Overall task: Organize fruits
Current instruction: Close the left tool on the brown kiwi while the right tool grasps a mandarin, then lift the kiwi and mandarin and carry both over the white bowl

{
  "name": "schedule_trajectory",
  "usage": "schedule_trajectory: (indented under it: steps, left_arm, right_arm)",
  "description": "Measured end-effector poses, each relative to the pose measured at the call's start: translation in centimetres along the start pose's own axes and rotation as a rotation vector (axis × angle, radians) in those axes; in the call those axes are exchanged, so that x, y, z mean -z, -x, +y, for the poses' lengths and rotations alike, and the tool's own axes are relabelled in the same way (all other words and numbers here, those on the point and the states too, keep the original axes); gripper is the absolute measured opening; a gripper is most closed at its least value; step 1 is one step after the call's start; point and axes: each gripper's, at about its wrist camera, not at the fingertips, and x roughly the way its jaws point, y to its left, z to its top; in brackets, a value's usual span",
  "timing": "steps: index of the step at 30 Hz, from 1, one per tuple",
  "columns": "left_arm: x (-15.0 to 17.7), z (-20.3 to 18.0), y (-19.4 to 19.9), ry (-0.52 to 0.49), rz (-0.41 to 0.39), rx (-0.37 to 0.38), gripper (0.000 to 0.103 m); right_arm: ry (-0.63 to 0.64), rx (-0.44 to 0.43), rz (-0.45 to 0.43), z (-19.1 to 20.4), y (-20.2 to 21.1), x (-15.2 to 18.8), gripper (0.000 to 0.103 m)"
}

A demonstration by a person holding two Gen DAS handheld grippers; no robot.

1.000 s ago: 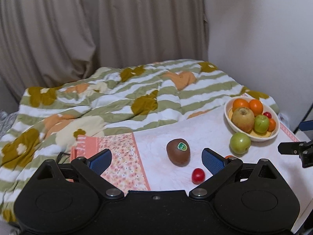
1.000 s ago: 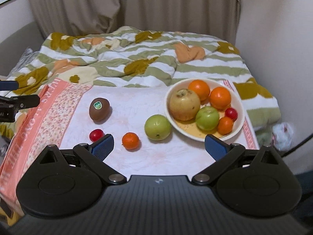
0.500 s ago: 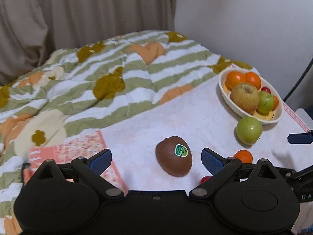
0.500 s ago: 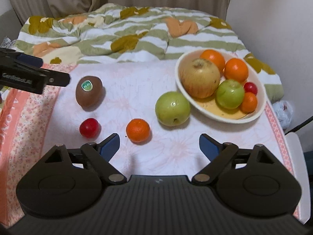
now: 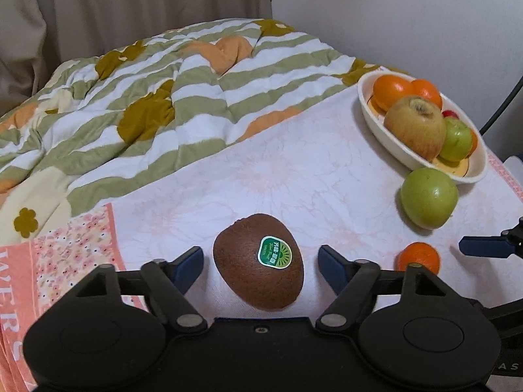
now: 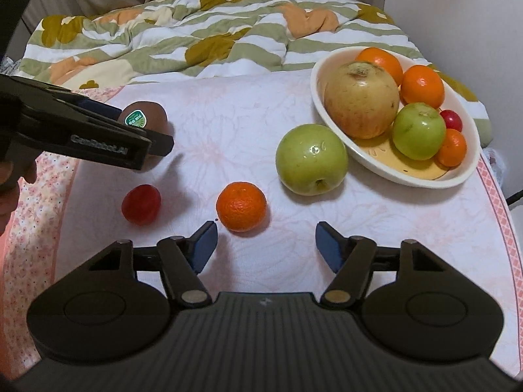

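Note:
A brown kiwi (image 5: pixel 258 261) with a green sticker lies on the white cloth, between the open fingers of my left gripper (image 5: pixel 260 266); the pads stand apart from it. In the right wrist view the kiwi (image 6: pixel 143 117) is partly hidden by the left gripper's finger (image 6: pixel 98 137). My right gripper (image 6: pixel 265 245) is open and empty, just in front of a small orange (image 6: pixel 241 206). A red cherry tomato (image 6: pixel 141 200) and a green apple (image 6: pixel 311 159) lie loose. A cream bowl (image 6: pixel 421 176) holds several fruits.
A striped floral quilt (image 5: pixel 147 104) is bunched behind the cloth. A pink floral cloth border (image 5: pixel 65 254) runs at the left. The wall (image 5: pixel 408 16) stands close behind the bowl. The cloth's right edge (image 6: pixel 497 202) drops off beside the bowl.
My left gripper moved forward and down so the kiwi now sits between its fingers. My right gripper moved closer to the small orange and green apple.

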Motion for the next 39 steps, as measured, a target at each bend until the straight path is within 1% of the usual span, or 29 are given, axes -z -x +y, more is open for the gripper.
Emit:
schedule_trajectory:
  steps: [1, 2, 3, 7, 11, 15, 20, 22, 24, 26, 33, 39]
  left_arm:
    - [0.0, -0.1, -0.2, -0.002, 0.006, 0.0, 0.069]
    - [0.1, -0.1, -0.4, -0.004, 0.012, -0.002, 0.068]
    - [0.1, -0.1, -0.5, -0.011, 0.011, -0.015, 0.063]
    - [0.3, 0.1, -0.5, -0.022, 0.0, -0.013, 0.062]
    - [0.6, 0.0, -0.3, -0.04, -0.004, -0.029, 0.062]
    - [1.0, 0.2, 0.0, -0.032, -0.007, -0.045, 0.062]
    - [1.6, 0.6, 0.5, -0.013, -0.007, -0.055, 0.062]
    - [1.9, 0.7, 0.8, -0.007, -0.007, -0.058, 0.062]
    - [2.2, 0.8, 1.1, 0.0, -0.008, -0.062, 0.062]
    - [2.4, 0.9, 1.5, 0.008, -0.015, -0.068, 0.061]
    - [3.1, 0.6, 4.1, 0.049, -0.062, -0.088, 0.061]
    - [3.7, -0.4, 7.4, 0.08, -0.12, -0.102, 0.061]
  right_arm:
    - [0.002, 0.0, 0.001, 0.1, -0.2, 0.0, 0.079]
    - [0.003, -0.001, 0.002, 0.1, -0.3, 0.0, 0.078]
    - [0.002, -0.004, 0.003, 0.1, -0.4, 0.0, 0.078]
    - [0.004, -0.008, -0.003, 0.1, -0.5, -0.1, 0.075]
    - [0.007, -0.022, 0.002, 0.2, -0.8, -0.1, 0.072]
    - [0.014, -0.033, 0.003, 0.3, -1.2, -0.3, 0.067]
    - [0.025, -0.042, -0.008, 0.4, -1.4, -0.5, 0.064]
    - [0.036, -0.046, -0.015, 0.6, -1.4, -0.6, 0.061]
    - [0.048, -0.054, -0.021, 0.7, -1.5, -0.7, 0.055]
    - [0.054, -0.07, -0.022, 0.8, -1.6, -0.8, 0.051]
    - [0.067, -0.069, -0.065, 0.9, -0.2, -0.9, 0.051]
    - [0.054, -0.064, -0.11, 0.1, 2.8, -0.6, 0.051]
